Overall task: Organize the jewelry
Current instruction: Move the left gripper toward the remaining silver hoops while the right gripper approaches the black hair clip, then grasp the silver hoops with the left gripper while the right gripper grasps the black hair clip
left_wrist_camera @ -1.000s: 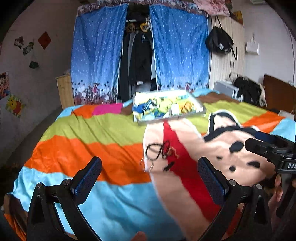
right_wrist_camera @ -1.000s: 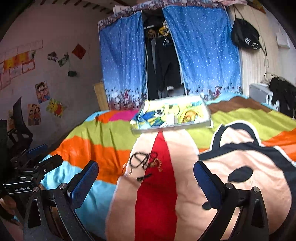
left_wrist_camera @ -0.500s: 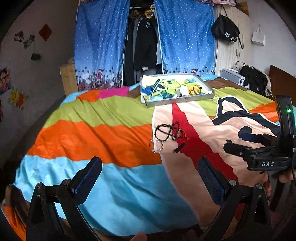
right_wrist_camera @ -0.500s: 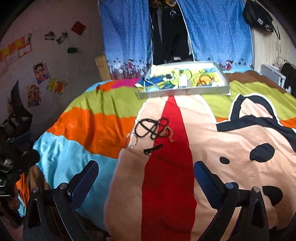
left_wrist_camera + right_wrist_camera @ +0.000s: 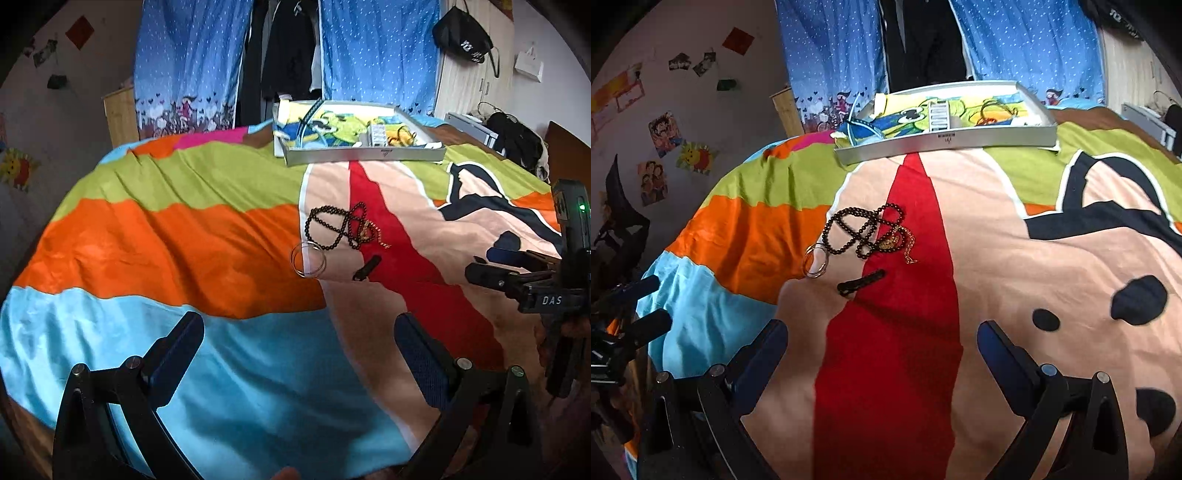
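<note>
Where any writing can be read, it is the white "DAS" on the body of the right gripper, seen from the left wrist view at the right edge; a small mark on the near wall of the grey tray is too small to read. On the bed, spread with a bright cartoon cover, the jewelry lies in a loose cluster on the peach and red patch. A black bead necklace is looped over itself, with a thin gold chain tangled at its right side. Just left of the beads, touching them, sit clear bangles, stacked. A black hair clip lies a little nearer the camera, apart from the beads. The tray rests farther back on the bed, holding a cartoon-printed lining, a white ridged piece and some orange-gold loops.

Both grippers stand wide open and hold nothing. The right gripper's fingers frame the red stripe, with the cluster ahead and slightly left of their midline, well apart from the tips. The left gripper hovers over the light blue band, the cluster ahead and a little right, also well apart. In the right wrist view the left gripper shows at the left edge.
</note>
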Demonstrator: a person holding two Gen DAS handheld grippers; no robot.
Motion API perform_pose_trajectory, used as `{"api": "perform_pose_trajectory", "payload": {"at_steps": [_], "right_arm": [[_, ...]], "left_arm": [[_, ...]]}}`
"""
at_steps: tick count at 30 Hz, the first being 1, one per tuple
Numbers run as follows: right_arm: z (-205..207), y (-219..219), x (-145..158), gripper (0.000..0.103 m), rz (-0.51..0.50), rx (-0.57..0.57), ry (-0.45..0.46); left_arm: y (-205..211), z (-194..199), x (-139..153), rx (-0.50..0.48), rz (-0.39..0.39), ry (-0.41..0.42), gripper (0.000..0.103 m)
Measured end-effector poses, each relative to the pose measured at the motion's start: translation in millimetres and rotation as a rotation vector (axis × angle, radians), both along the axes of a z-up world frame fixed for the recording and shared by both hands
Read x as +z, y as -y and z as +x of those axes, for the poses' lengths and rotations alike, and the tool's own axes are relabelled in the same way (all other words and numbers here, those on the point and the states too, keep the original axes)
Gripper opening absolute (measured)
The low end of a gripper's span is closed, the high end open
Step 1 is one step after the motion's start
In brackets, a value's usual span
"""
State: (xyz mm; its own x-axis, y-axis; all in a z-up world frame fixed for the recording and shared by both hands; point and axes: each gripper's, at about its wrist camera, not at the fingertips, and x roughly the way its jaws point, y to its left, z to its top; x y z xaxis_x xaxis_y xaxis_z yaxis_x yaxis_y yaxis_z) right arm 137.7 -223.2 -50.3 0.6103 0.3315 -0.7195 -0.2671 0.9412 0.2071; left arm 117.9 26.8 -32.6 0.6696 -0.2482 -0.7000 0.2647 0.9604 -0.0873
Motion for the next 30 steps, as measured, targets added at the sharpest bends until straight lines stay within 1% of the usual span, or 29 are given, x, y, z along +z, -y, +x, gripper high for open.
{"api": "perform_pose_trajectory", "payload": {"at_steps": [5,8,10,12,15,20,22,24,27,28,30], "right_arm": [[25.8,10.3,-13.6,0.103,-0.007,0.037,-0.001],[40.6,16.5,-19.1,0.094,-0.017,0.053,-0.002],[51.0,19.1,-22.0,0.093,-0.018,0.065,-0.004],[59.5,20.8,-24.8,0.091,-0.018,0.072,-0.005],[74.9,20.7,-31.2,0.078,-0.016,0.091,-0.018],[97.4,21.1,-38.3,0.069,-0.012,0.106,-0.024],[104.2,20.6,-41.2,0.068,-0.008,0.114,-0.027],[109.5,18.6,-43.2,0.064,-0.003,0.129,-0.035],[111.9,13.2,-47.8,0.062,-0.001,0.171,-0.04],[111.8,10.3,-50.0,0.06,0.001,0.191,-0.042],[111.6,4.3,-54.2,0.054,-0.003,0.222,-0.049]], "left_arm": [[-2.5,29.5,-17.1,0.034,-0.032,-0.033,0.101],[-4.8,46.8,-20.9,0.057,-0.052,-0.034,0.1],[-3.4,55.7,-22.4,0.056,-0.061,-0.039,0.1],[0.2,64.2,-23.9,0.047,-0.059,-0.039,0.1],[9.3,79.2,-28.6,0.019,-0.044,-0.037,0.099],[22.1,99.1,-39.0,-0.005,-0.054,-0.053,0.094],[25.3,106.5,-44.5,-0.011,-0.058,-0.063,0.093],[27.9,114.4,-51.2,-0.021,-0.052,-0.077,0.084],[28.4,125.9,-63.2,-0.031,-0.047,-0.115,0.074],[27.5,129.6,-67.7,-0.032,-0.049,-0.129,0.072],[25.7,134.9,-73.9,-0.031,-0.057,-0.149,0.066]]}}
